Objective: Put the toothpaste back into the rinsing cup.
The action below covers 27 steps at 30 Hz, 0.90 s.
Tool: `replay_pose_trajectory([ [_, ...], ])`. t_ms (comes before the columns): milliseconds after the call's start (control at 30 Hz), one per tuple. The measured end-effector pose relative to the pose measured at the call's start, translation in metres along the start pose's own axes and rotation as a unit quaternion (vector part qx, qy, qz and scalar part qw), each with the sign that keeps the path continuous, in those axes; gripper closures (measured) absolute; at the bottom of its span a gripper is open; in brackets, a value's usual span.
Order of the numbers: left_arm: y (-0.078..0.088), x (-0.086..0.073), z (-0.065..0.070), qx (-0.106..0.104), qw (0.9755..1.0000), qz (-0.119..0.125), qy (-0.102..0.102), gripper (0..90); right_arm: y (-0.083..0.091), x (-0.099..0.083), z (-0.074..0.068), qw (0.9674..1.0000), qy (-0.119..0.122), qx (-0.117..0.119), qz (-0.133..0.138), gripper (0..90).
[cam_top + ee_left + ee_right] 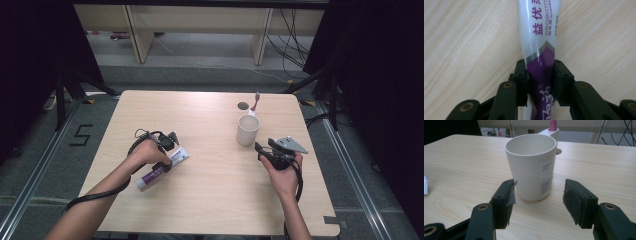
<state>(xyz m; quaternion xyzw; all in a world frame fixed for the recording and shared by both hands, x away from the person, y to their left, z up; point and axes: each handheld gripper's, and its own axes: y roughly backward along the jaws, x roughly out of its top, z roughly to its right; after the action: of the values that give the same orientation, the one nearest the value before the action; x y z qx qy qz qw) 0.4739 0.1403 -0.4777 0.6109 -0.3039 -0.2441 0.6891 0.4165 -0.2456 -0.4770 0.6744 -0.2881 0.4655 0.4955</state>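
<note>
**Left Gripper Clamped on Toothpaste Tube**

The left gripper has its jaws clenched on the toothpaste tube, which lies on the surface at lower left of the high view. The right gripper has its jaws released, facing the white cup at right of centre.

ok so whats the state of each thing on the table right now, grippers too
white and purple toothpaste tube: lying flat on the table, clamped at its purple part
white plastic cup: upright, empty, standing free
pink-handled toothbrush: standing in the holder on the cup's side
left gripper: shut on the tube
right gripper: open, short of the cup
</note>
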Motion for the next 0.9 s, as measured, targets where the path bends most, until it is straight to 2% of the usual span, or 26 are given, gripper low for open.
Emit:
replay_pose_trajectory([
  [100, 0.001, 0.0, 0.001, 0.0, 1.0, 0.001, 0.003, 70.5, -0.002, -0.001, -0.001, 1.0, -0.005, 0.008, 0.0, 42.8],
  [133, 0.001, -0.001, 0.001, -0.001, 1.0, 0.001, 0.005, 71.0, -0.002, -0.001, 0.0, 1.0, 0.004, 0.003, 0.003, 42.8],
  [167, 0.002, -0.001, 0.0, 0.0, 1.0, -0.001, -0.001, 71.4, -0.001, -0.001, -0.001, 1.0, -0.005, 0.0, 0.0, 42.8],
  [200, 0.002, -0.001, -0.001, -0.001, 1.0, -0.003, -0.001, 71.8, -0.002, -0.001, 0.001, 1.0, 0.008, 0.001, 0.005, 42.8],
  [233, 0.002, -0.001, -0.001, -0.002, 1.0, 0.0, 0.0, 72.0, -0.002, -0.001, 0.001, 0.9999, 0.009, 0.002, 0.006, 42.8],
  [333, 0.002, -0.003, 0.0, -0.011, 0.9998, 0.008, 0.015, 72.5, -0.001, -0.001, 0.0, 1.0, 0.002, 0.003, 0.0, 42.8],
  [367, 0.002, -0.004, -0.001, -0.011, 0.9998, 0.01, 0.011, 72.7, -0.001, -0.001, 0.0, 1.0, 0.001, 0.004, 0.0, 42.8],
  [400, 0.002, -0.004, -0.002, -0.007, 0.9999, 0.015, -0.002, 72.8, -0.002, -0.001, 0.0, 1.0, 0.001, 0.004, 0.0, 42.8],
  [467, 0.005, -0.005, -0.002, -0.009, 0.9998, 0.015, -0.009, 73.0, -0.002, -0.001, 0.001, 1.0, 0.002, 0.005, -0.001, 42.8],
  [567, 0.009, -0.008, -0.003, -0.012, 0.9993, 0.033, -0.016, 73.2, -0.002, -0.001, -0.001, 1.0, -0.006, 0.006, -0.004, 42.8],
  [600, 0.01, -0.009, -0.004, -0.013, 0.9991, 0.036, -0.015, 73.3, -0.001, -0.002, -0.005, 0.9996, -0.028, 0.0, -0.009, 42.8],
  [633, 0.011, -0.01, -0.006, -0.012, 0.9983, 0.052, -0.025, 73.3, 0.0, -0.001, -0.004, 0.9997, -0.022, 0.003, -0.013, 42.8],
  [667, 0.012, -0.011, -0.006, -0.013, 0.9979, 0.06, -0.021, 73.3, -0.002, -0.001, -0.004, 0.9998, -0.016, 0.004, -0.008, 42.8],
  [700, 0.016, -0.012, -0.007, -0.014, 0.9977, 0.062, -0.026, 73.3, -0.002, -0.001, -0.003, 0.9999, -0.011, 0.005, -0.004, 42.8],
  [733, 0.017, -0.013, -0.007, -0.013, 0.997, 0.073, -0.022, 73.4, -0.002, -0.001, -0.004, 0.9998, -0.018, 0.007, -0.004, 42.8],
  [867, 0.024, -0.017, -0.006, -0.009, 0.995, 0.097, -0.025, 73.4, -0.001, -0.001, -0.003, 0.9998, -0.016, 0.007, -0.004, 42.9],
  [900, 0.027, -0.019, -0.006, -0.009, 0.994, 0.106, -0.023, 73.4, -0.002, -0.001, -0.001, 1.0, -0.004, 0.009, -0.001, 42.9],
])
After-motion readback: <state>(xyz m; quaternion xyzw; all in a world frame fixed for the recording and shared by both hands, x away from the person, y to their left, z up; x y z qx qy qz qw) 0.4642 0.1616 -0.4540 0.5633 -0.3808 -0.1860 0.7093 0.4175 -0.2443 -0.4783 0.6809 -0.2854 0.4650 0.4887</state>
